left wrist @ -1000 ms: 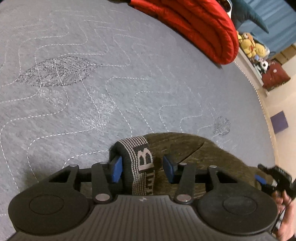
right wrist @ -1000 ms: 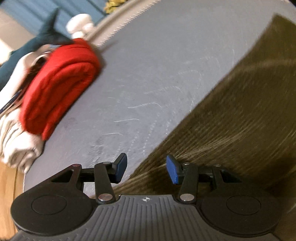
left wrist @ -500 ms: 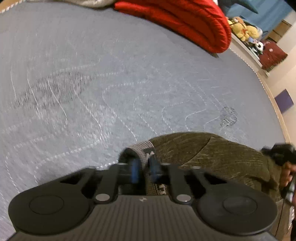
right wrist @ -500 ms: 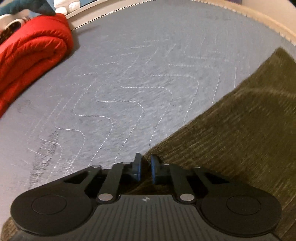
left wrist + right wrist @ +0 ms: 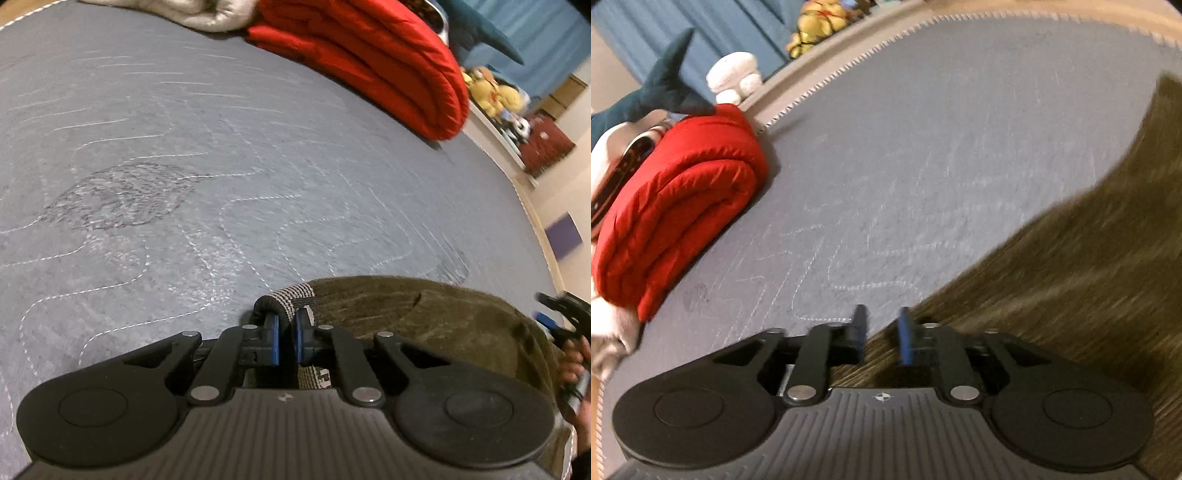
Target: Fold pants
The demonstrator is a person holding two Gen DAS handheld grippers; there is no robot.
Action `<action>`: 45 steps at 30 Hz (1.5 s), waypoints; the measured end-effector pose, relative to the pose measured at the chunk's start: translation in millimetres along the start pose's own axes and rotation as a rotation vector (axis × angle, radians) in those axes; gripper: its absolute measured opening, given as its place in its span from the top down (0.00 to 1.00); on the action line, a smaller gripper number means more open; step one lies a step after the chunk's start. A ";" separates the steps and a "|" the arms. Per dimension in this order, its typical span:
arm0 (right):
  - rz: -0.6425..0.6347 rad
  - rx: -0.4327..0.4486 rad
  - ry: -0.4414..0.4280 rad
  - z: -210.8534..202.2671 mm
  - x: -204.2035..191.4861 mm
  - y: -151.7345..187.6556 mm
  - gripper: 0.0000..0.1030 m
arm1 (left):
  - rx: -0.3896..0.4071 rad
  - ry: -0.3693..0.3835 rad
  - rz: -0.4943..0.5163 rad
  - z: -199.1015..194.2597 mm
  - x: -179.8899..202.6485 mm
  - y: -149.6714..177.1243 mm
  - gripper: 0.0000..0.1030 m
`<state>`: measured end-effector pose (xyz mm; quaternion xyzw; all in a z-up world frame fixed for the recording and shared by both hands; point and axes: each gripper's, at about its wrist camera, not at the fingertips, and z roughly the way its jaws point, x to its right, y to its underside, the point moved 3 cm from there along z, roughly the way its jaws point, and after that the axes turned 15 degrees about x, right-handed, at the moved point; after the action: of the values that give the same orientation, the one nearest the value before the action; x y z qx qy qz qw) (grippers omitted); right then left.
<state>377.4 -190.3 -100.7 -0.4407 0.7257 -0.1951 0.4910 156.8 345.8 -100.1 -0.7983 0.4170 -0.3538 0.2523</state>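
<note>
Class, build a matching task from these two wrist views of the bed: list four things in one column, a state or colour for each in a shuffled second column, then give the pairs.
Column A
1. left tool
2. right tool
3. quilt
4. pants

Column B
a. folded, red
b. opening, pads off the fabric
c. olive green, lying on the bed
d. shut on the striped waistband

Pairs: 1-d, 2-b, 3-a, 4-c

Dim warm indoor light; strong fisheye bending at edges; motion blur, heaviest in right wrist view.
</note>
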 end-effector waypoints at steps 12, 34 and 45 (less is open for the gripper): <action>-0.293 0.106 -0.066 -120.4 15.9 -42.7 0.48 | 0.033 0.055 0.081 -42.1 11.6 -6.2 0.72; -0.710 -0.070 -0.619 -356.7 -99.4 245.1 0.52 | -0.121 0.054 0.137 -98.2 6.8 69.2 0.37; -1.028 -0.168 -0.788 -362.7 -134.7 328.0 0.48 | -0.184 0.112 0.096 -54.8 1.4 74.9 0.32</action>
<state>-72.9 43.1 -102.5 -0.8069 0.2011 -0.1716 0.5283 78.4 299.4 -117.8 -0.7762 0.4990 -0.3455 0.1710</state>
